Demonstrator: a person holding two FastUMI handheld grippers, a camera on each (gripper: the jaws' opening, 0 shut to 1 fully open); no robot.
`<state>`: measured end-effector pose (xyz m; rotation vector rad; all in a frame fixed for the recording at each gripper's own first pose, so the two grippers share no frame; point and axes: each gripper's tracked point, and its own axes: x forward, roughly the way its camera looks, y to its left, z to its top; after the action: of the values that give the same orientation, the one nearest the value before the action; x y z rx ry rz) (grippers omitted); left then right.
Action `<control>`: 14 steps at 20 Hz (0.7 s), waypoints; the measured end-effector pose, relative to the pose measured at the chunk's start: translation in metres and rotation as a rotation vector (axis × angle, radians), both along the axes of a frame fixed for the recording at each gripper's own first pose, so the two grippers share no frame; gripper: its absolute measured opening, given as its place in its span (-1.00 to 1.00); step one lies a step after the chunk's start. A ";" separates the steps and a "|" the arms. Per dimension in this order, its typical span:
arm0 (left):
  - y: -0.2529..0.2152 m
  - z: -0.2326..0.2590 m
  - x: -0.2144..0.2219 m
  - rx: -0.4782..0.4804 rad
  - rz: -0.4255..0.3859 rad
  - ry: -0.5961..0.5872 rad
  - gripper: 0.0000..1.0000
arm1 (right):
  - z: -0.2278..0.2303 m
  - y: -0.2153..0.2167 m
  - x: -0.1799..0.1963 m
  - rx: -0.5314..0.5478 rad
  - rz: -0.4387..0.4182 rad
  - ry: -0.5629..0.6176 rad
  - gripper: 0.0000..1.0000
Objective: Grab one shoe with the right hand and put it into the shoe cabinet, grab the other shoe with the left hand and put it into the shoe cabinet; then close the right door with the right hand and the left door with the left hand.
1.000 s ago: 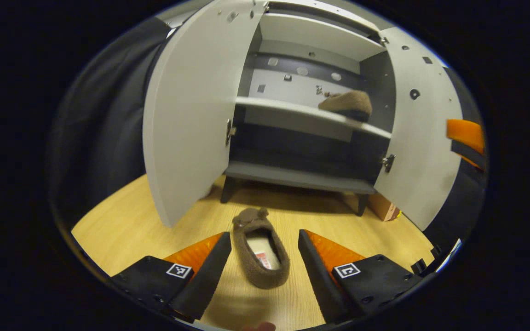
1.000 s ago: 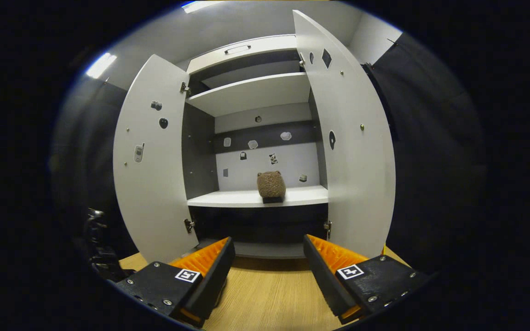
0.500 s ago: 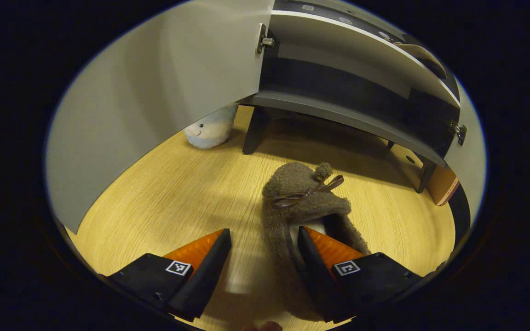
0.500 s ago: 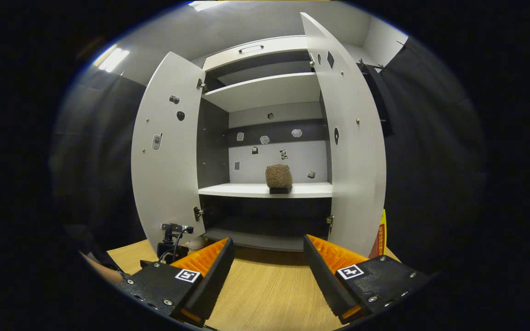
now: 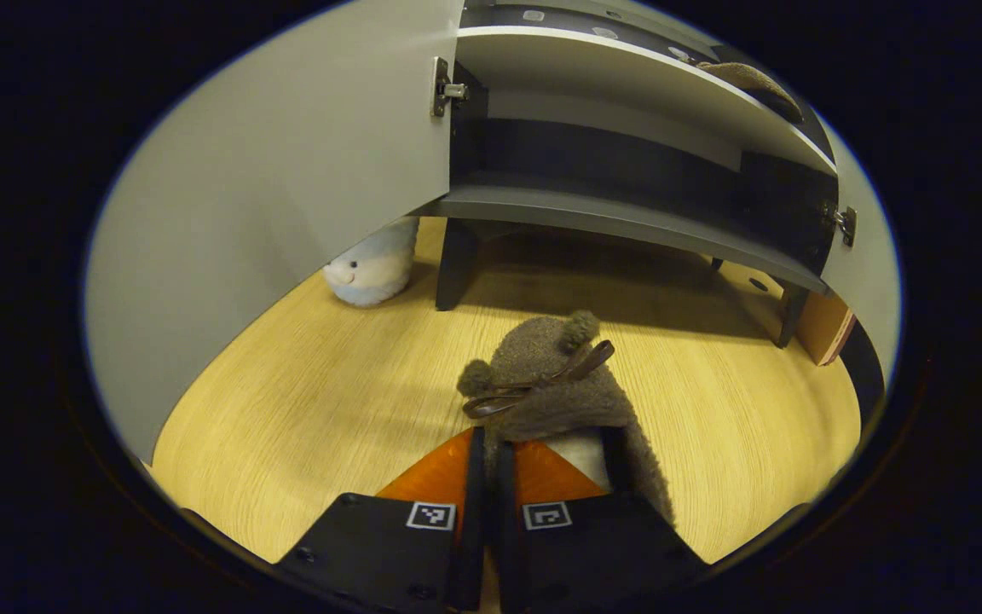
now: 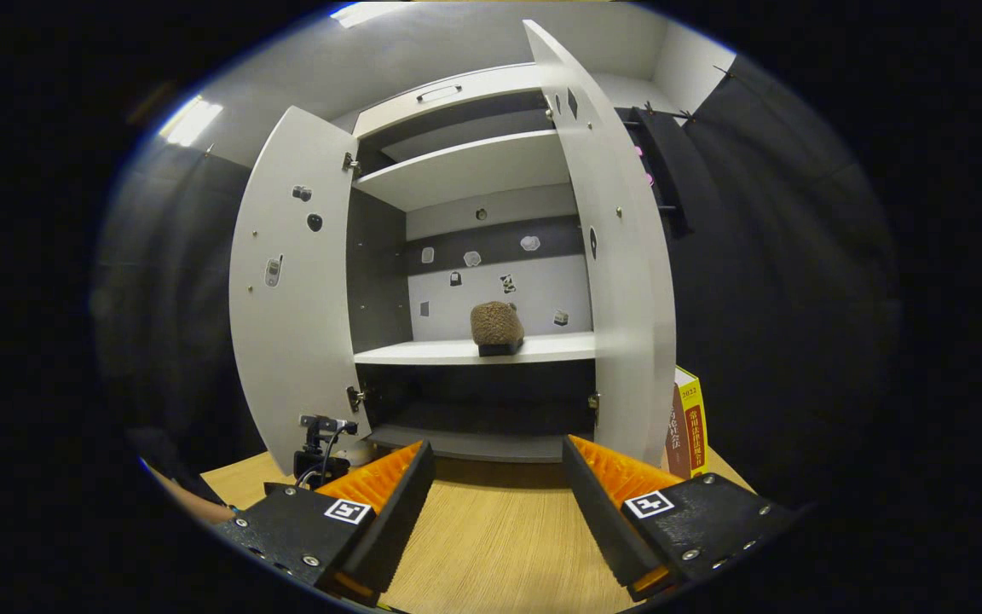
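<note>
Done: we saw 1 shoe [image 6: 497, 323] on the cabinet [image 6: 465, 350] shelf; right gripper [image 6: 495, 503] gaped, empty.
Doing: left gripper [image 5: 486, 477] pinched shoe 2's [image 5: 555, 388] collar.
Left: shelve it, shut 2 doors.

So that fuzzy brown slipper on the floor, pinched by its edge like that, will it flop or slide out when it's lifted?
The slipper looks soft and fleecy, so it will probably sag a little from the left gripper, which pinches only one side wall. It seems light for its size. The fuzzy fabric should resist slipping, though the thin wall might crumple.
</note>
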<state>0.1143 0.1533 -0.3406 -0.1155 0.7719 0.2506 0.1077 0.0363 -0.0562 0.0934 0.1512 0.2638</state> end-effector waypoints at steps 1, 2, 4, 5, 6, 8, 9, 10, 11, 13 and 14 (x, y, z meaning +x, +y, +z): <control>-0.004 0.006 -0.006 -0.016 0.005 -0.006 -0.70 | -0.001 -0.002 -0.001 -0.004 -0.003 0.004 0.85; -0.007 0.015 -0.011 -0.015 0.006 -0.017 -0.70 | -0.001 -0.005 -0.004 -0.010 -0.006 0.006 0.85; -0.009 0.040 -0.022 0.026 0.002 -0.054 -0.70 | -0.002 -0.008 -0.008 -0.022 -0.015 0.010 0.85; -0.013 0.056 -0.028 0.029 0.002 -0.084 -0.70 | -0.003 -0.009 -0.009 -0.025 -0.017 0.011 0.85; -0.021 0.072 -0.035 0.008 0.001 -0.105 -0.70 | -0.003 -0.009 -0.011 -0.028 -0.020 0.011 0.85; -0.033 0.105 -0.054 -0.025 0.024 -0.109 -0.70 | -0.002 -0.006 -0.012 -0.031 -0.023 0.009 0.84; -0.036 0.122 -0.067 -0.019 0.048 -0.092 -0.71 | -0.001 -0.004 -0.012 -0.031 -0.024 0.003 0.85; -0.038 0.143 -0.076 -0.012 0.074 -0.091 -0.70 | 0.002 -0.001 -0.012 -0.030 -0.024 -0.006 0.84; -0.039 0.162 -0.075 -0.021 0.094 -0.111 -0.71 | 0.005 0.003 -0.011 -0.028 -0.023 -0.019 0.85; -0.046 0.204 -0.066 -0.057 0.097 -0.163 -0.70 | 0.012 0.010 -0.009 -0.023 -0.020 -0.039 0.85; -0.049 0.227 -0.057 -0.067 0.083 -0.192 -0.71 | 0.014 0.014 -0.009 -0.019 -0.015 -0.044 0.84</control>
<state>0.0576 0.1045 -0.1134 -0.2320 0.5854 0.2878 0.0984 0.0505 -0.0427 0.0697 0.1095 0.2495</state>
